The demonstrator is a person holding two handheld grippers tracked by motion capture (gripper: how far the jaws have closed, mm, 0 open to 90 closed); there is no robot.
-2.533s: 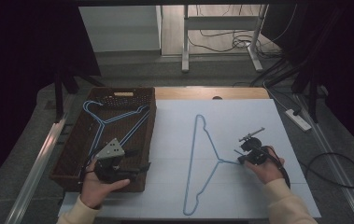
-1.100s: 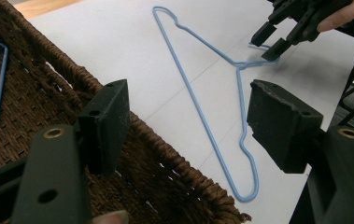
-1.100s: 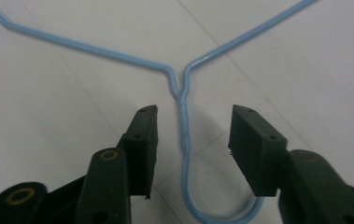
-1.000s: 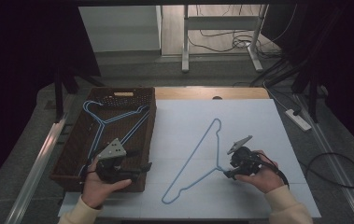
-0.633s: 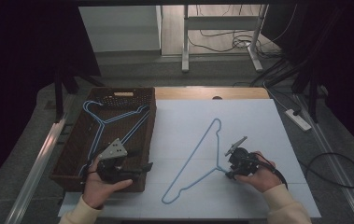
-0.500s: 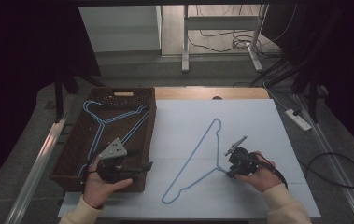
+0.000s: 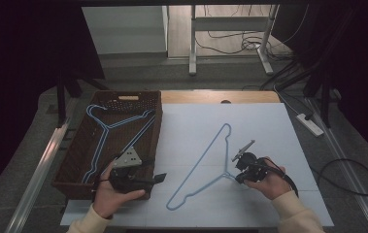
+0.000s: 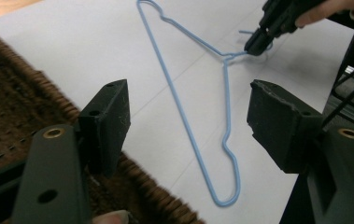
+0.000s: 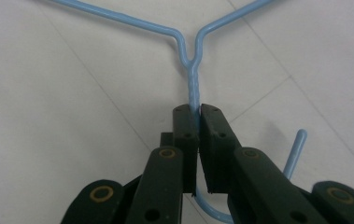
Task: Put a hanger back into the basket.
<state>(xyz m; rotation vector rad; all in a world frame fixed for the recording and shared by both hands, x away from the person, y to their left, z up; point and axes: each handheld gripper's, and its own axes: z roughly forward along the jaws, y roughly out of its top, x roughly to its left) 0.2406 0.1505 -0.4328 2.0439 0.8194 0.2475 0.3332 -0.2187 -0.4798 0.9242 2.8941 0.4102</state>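
1. The right claw [image 9: 193, 114] has just been closing and now pinches the twisted neck of the blue hanger [image 7: 206, 167].
2. Since 2.5 seconds ago, the hanger has swung from upright to slanted on the white tabletop [image 7: 269, 126].
3. The left claw [image 8: 188, 123] stays spread and empty over the edge of the wicker basket [image 7: 75, 170], unchanged.

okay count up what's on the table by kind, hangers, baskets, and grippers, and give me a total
Blue wire hangers: 2, the hanger on the sheet and the hanger in the basket
Wicker basket: 1
Grippers: 2, the left gripper open, the right gripper shut on the sheet hanger's neck
Total: 5
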